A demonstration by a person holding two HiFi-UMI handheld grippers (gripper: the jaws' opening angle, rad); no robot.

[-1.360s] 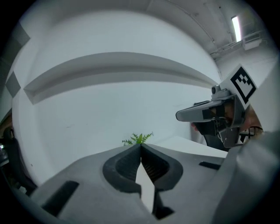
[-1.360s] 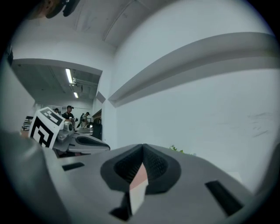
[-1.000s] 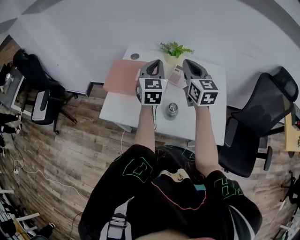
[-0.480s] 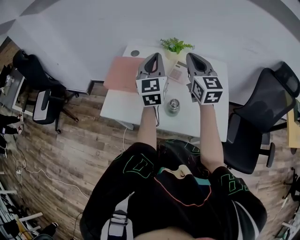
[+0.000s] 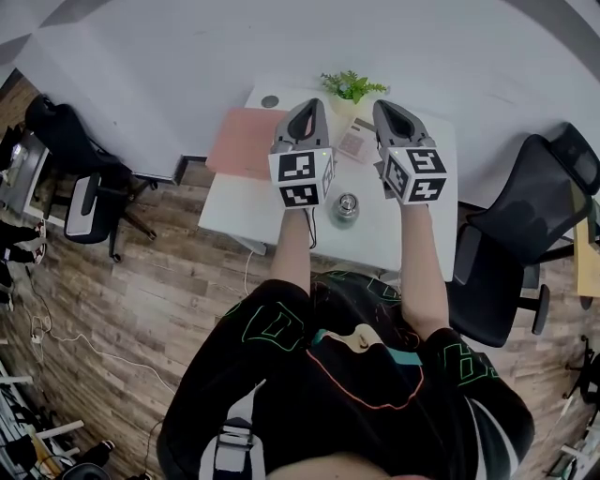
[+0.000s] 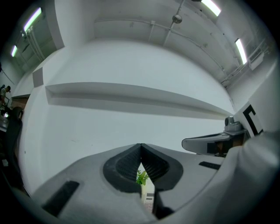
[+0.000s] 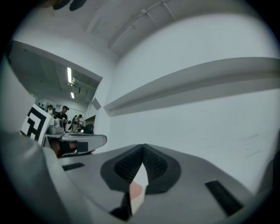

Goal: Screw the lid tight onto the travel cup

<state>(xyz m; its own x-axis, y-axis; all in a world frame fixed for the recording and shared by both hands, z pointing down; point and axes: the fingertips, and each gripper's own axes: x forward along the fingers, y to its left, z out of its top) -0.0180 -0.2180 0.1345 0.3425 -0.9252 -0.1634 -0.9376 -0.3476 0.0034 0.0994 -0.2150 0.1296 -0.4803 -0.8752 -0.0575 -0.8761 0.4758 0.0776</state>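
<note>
Travel cup (image 5: 347, 208) too small to tell how its lid sits, small flat item (image 5: 355, 145) too small to identify, potted plant (image 6: 141, 177) a mere sliver beneath the meeting jaws of the left gripper (image 6: 141, 145), pink mat (image 7: 135, 191) likewise a sliver under the right gripper (image 7: 142, 145).

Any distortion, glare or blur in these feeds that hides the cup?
Head view: heavy fisheye curving, dark corners, even light; travel cup small but clear. Left gripper view: sharp, bright ceiling lamps, shut jaws fill the foreground. Right gripper view: likewise, cup unseen.

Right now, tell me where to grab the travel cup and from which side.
Probably the body of the travel cup, below the lid, coming in level from the near edge of the table: it stands upright, nearer that edge.
</note>
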